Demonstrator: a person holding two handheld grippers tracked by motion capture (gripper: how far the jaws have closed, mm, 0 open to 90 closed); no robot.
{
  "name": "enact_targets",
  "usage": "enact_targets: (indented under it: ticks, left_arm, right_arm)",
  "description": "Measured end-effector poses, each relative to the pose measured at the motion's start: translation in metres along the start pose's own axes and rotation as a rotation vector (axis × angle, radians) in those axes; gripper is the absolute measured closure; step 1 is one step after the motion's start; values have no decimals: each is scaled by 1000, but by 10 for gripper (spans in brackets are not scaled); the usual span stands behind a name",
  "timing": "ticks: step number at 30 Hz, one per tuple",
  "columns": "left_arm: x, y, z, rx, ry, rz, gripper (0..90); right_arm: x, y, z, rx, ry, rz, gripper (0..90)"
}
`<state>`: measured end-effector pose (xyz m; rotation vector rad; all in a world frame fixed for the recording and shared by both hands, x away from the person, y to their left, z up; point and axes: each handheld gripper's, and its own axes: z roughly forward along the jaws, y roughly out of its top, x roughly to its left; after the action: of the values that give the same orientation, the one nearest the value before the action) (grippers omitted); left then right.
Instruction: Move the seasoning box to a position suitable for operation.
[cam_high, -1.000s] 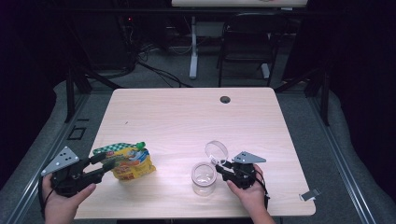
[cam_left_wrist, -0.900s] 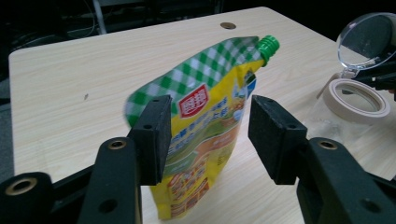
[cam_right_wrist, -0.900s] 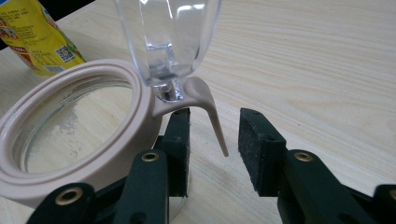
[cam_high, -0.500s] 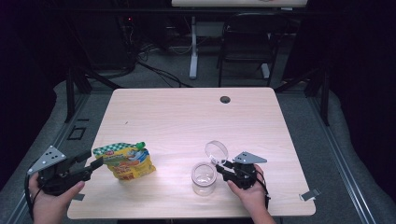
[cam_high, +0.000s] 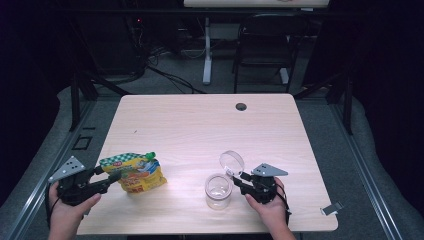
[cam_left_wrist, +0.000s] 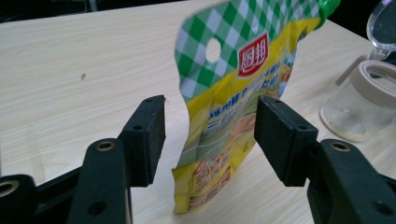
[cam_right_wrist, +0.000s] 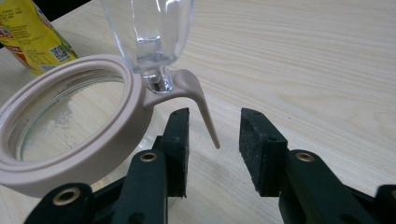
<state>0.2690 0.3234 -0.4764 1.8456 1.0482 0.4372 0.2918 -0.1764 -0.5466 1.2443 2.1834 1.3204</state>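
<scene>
— From up high, what's on the counter?

— A yellow pouch with a green-checked top stands near the front at about eight o'clock. A clear jar sits at about five o'clock, its round lid flipped up behind it. There's a dark grommet toward twelve, well apart from everything. Beyond the counter stand a chair and some cables on the floor.

— And the claws?

— The left claw lies low at the pouch's nine o'clock side, its tips just at the pouch. The right claw sits at the jar's three o'clock, close against it.

— Anything changed from a second ago?

— The left hand pulled outward toward the edge, then came back in lower. The pouch and jar sit where they were, and the right hand hasn't budged.

— The left gripper view?

— The left claw has just been opening. Its pads stand apart with the pouch's lower edge between them, neither pressing on it. The jar shows past it at two o'clock.

— The right gripper view?

— The jar's beige rim crowds in at nine o'clock. Its latch tab hangs down between the parted pads, touching neither, so that claw is open. The pouch peeks in at eleven.
</scene>
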Motion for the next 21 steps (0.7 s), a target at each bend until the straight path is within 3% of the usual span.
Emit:
enact_targets:
  ticks: [6, 12, 19, 21]
  left_arm:
    - [0, -5, 13, 20, -30, 4, 482]
    - [-4, -4, 16, 38, -26, 25, 533]
    - [-10, -3, 16, 29, -104, 31, 631]
    - [-13, -2, 16, 35, -103, 39, 644]
  right_arm:
    - [0, -1, -1, -1, -7, 3, 635]
    - [-1, -2, -3, -3, -11, 9, 633]
    - [-1, -2, -3, -2, -12, 7, 631]
    - [-1, -2, -3, -3, -11, 7, 631]
